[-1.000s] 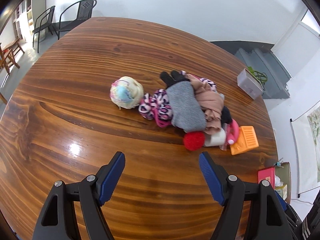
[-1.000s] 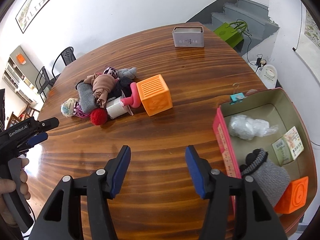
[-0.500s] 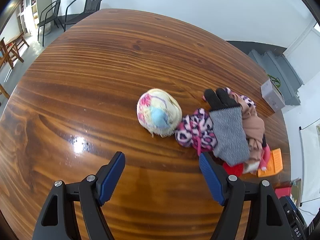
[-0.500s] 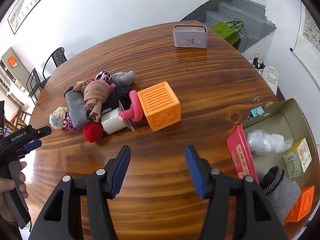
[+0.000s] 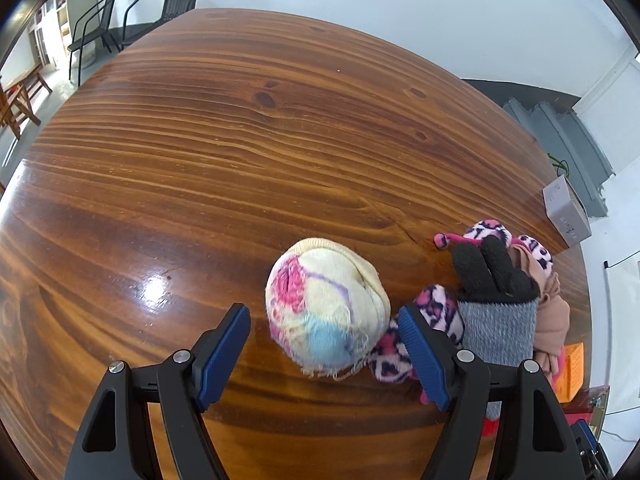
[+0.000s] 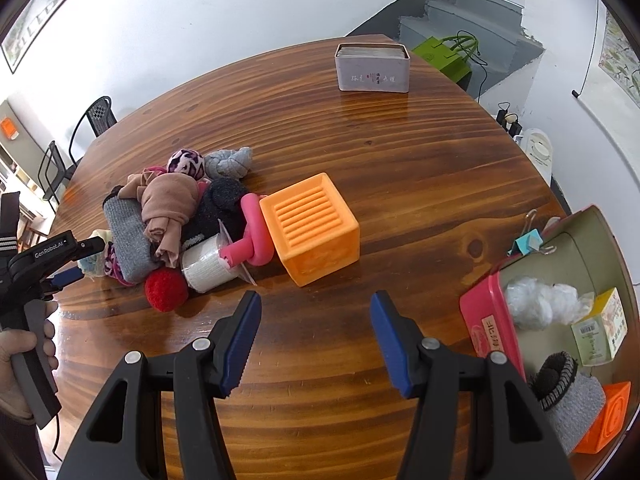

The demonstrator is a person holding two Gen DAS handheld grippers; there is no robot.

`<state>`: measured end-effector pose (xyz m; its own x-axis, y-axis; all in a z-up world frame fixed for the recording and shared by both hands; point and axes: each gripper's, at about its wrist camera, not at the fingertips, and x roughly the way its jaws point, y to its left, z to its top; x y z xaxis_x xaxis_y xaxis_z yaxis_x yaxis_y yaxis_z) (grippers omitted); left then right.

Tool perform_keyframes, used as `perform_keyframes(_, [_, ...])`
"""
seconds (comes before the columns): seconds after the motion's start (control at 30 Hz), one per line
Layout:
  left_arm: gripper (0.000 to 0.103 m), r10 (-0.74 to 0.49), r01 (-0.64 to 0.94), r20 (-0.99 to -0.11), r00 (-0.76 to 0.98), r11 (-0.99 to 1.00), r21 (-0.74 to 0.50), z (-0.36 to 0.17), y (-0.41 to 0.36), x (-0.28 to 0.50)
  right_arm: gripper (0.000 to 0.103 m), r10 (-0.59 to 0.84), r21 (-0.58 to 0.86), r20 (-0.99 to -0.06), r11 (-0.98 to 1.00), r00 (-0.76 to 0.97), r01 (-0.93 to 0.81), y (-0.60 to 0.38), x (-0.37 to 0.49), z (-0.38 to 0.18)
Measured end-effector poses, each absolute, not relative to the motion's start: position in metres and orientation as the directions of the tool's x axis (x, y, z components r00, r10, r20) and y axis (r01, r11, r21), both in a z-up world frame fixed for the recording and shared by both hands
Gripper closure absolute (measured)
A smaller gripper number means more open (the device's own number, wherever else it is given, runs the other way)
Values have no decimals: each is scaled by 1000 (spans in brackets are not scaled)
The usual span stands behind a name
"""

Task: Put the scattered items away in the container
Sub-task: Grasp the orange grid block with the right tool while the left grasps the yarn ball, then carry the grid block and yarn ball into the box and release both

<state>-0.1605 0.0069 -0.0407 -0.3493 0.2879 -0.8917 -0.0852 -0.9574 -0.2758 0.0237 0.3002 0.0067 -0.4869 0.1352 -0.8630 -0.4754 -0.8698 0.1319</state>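
A pastel rolled sock ball (image 5: 326, 308) lies on the wooden table (image 5: 240, 140) just ahead of my open left gripper (image 5: 325, 322), between its fingertips. Beside it on the right is a pile: pink leopard cloth (image 5: 436, 316), a grey-black glove (image 5: 494, 304), a tan cloth (image 5: 554, 320). In the right wrist view the pile (image 6: 168, 208) also holds a red pompom (image 6: 166, 289), a white roll (image 6: 206, 266) with a pink handle (image 6: 252, 232) and an orange cube (image 6: 314, 226). My open right gripper (image 6: 316, 314) hovers just short of the cube. The pink container (image 6: 490, 330) sits at right.
The container holds a plastic wad (image 6: 536, 300), a small box (image 6: 600, 328), a grey glove (image 6: 568, 396) and an orange cube (image 6: 606, 412). A blue binder clip (image 6: 528, 240) lies by it. A grey tin (image 6: 373, 67) stands at the table's far edge. Chairs (image 5: 132, 20) stand beyond.
My left gripper has moved forward to the sock ball, which now sits between its fingers. My right gripper has moved closer to the orange cube and the pile.
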Motion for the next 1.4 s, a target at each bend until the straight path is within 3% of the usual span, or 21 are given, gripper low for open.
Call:
perform_keyframes(0.5, [25, 261, -119, -889, -375, -965, -233, -56, 14, -181, 42, 139, 117, -866, -878, -481, -465, 309, -10, -6])
perform_keyframes(0.7, [25, 262, -138, -885, -385, -964, -225, -57, 14, -181, 35, 150, 89, -871, -889, -468, -449, 315, -26, -16])
perform_keyframes(0.8, [37, 251, -159, -886, -390, -966, -204, -56, 16, -179, 34, 145, 85, -875, -893, -462, -442, 320, -33, -22])
perform_keyframes(0.97, [38, 245, -150, -886, -393, -968, -201, -54, 14, -173, 33, 118, 106, -880, -896, -461, -431, 324, -39, -30])
perform_keyframes(1.03, [38, 242, -140, -884, -400, -969, -202, -52, 11, -170, 40, 108, 115, -880, -896, -462, -428, 326, -39, -30])
perform_keyframes(1.4, [38, 248, -131, -864, -439, -968, -212, -19, 4, -141, 45, 58, 170, -866, -899, -497, -402, 322, -15, -23])
